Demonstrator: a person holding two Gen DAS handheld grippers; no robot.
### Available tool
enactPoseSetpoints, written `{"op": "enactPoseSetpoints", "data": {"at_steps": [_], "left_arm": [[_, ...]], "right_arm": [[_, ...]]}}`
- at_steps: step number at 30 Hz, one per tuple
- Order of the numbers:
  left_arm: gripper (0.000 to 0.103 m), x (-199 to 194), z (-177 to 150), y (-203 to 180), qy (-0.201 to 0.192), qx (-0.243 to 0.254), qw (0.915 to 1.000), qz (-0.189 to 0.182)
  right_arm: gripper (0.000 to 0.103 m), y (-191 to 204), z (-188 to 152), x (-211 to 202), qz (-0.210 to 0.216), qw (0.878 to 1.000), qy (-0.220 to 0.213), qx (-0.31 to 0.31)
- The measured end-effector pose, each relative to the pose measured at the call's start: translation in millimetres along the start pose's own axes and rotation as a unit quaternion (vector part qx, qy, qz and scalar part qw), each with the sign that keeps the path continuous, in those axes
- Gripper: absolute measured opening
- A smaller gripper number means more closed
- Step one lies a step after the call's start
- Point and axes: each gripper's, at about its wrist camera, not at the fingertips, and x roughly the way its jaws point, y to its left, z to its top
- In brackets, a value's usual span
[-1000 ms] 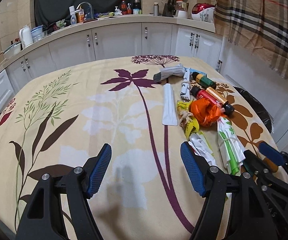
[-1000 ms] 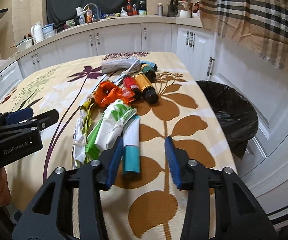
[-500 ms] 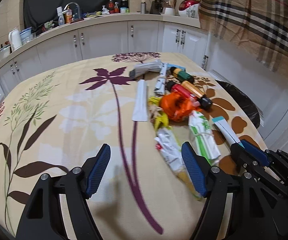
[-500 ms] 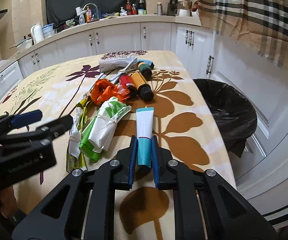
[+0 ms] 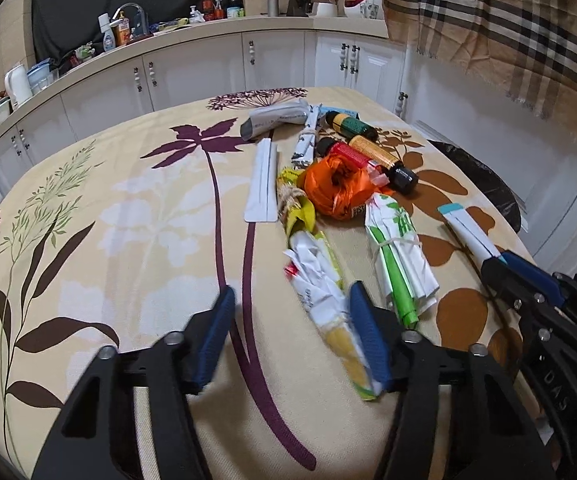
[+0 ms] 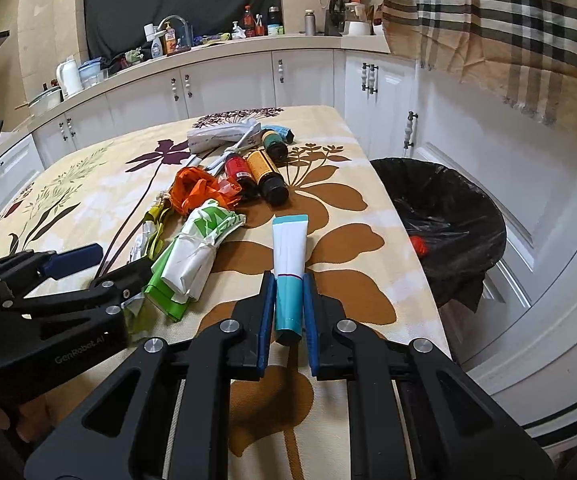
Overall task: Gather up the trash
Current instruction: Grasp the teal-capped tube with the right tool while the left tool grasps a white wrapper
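Step in hand: pick-up, two items at once. Right tool (image 6: 288, 312) is clamped on the cap end of the white-and-teal tube (image 6: 289, 256), which lies on the desk (image 6: 352, 208) pointing away from the camera, not yet clearly lifted. Left tool (image 5: 292, 332) has just been closing — its jaws stand at a middling width, and the crumpled white-and-yellow wrapper (image 5: 320, 292) lies against the inside of its right finger (image 5: 368, 340), the left finger well clear, so no grip yet. The rest of the trash sits in a loose row further up the desk: green-and-white folded bag (image 5: 398, 256), orange bag (image 5: 336, 186), three bottles (image 5: 372, 152), flat white sachet (image 5: 262, 182), grey pack (image 5: 274, 120). The black-lined bin (image 6: 440, 216) stands beside the desk's right edge, already holding something red.

Next, likely: right tool lifts the tube and swings it over the bin before letting go — left tool shifts right to centre on the wrapper, then shuts.
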Motion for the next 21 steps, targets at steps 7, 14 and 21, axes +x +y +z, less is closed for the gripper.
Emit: {"op": "enactPoseSetpoints", "data": {"at_steps": [7, 14, 21], "left_arm": [[0.024, -2, -5, 0, -0.001, 0.01, 0.9999, -0.01], [0.024, -5, -7, 7, -0.001, -0.001, 0.9999, -0.013], [0.023, -15, -2, 12, -0.018, -0.008, 0.9998, -0.007]], "right_arm": [[0.014, 2, 0, -2, 0.0, 1.0, -0.003, -0.003], [0.013, 3, -1, -3, -0.002, 1.0, -0.005, -0.004], [0.013, 3, 1, -5, -0.003, 1.0, -0.007, -0.002]]}}
